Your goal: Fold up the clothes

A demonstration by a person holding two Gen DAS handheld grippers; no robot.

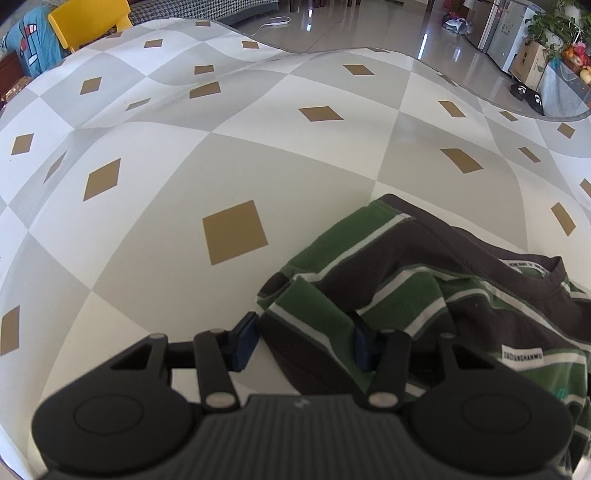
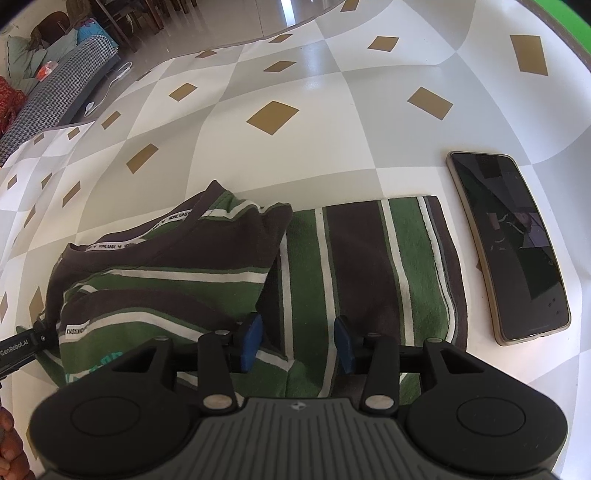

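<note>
One garment was seen: a striped shirt [image 2: 177, 280] in green, dark brown and white, lying partly folded on a tablecloth [image 1: 229, 155] patterned with grey and white diamonds and small tan squares. In the right wrist view the shirt was laid in two parts, a flat folded panel with upright stripes on the right and a bunched upper part with the neckline [image 2: 147, 236] on the left, overlapping the panel's left edge. Lettered tape was visible inside the collar, and a small white label [image 1: 521, 353] was sewn to the front.

Two grippers were counted. The left gripper [image 1: 304, 341] was held low at the shirt's near left corner, its two blue pads spread apart with a fold of the cloth lying between them; whether the pads touched the cloth could not be told. The right gripper [image 2: 298, 341] was held over the near edge of the shirt, its jaws likewise spread, with striped fabric seen between the pads and nothing pinched.

One phone [image 2: 508, 243], dark-screened and in a clear case, was lying flat on the tablecloth just beside the right edge of the folded panel, not touching it.

One yellow chair [image 1: 90, 20] was seen beyond the far edge of the table in the left wrist view. No container holding anything could be made out clearly on the table.
</note>
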